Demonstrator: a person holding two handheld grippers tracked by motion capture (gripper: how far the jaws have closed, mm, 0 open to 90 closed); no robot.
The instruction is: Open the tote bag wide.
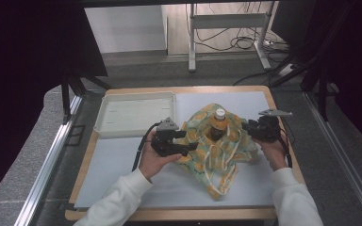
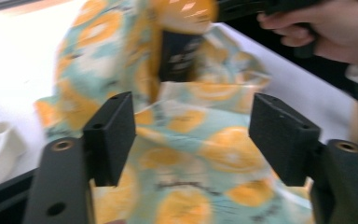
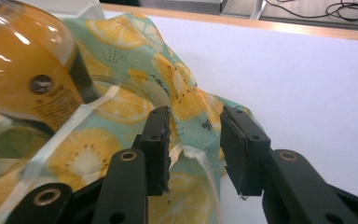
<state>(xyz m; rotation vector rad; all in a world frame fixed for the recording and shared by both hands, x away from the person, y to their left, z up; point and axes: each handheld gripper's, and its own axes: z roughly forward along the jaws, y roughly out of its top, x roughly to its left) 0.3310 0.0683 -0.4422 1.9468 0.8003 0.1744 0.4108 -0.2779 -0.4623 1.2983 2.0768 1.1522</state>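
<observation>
On the white table [image 1: 122,160], both hand-held grippers, left [image 1: 191,141] and right [image 1: 246,127], flank the fruit-print bag [image 1: 217,155], jaws released.

A shallow white tray [image 1: 134,114] lies at the desk's [image 1: 122,162] far left, on a pale mat edged by bare wood. Beyond the desk, a metal stand [image 1: 228,28] rises from the grey floor, with cables [image 1: 226,44] (dark, loosely tangled) trailing beneath it.
</observation>
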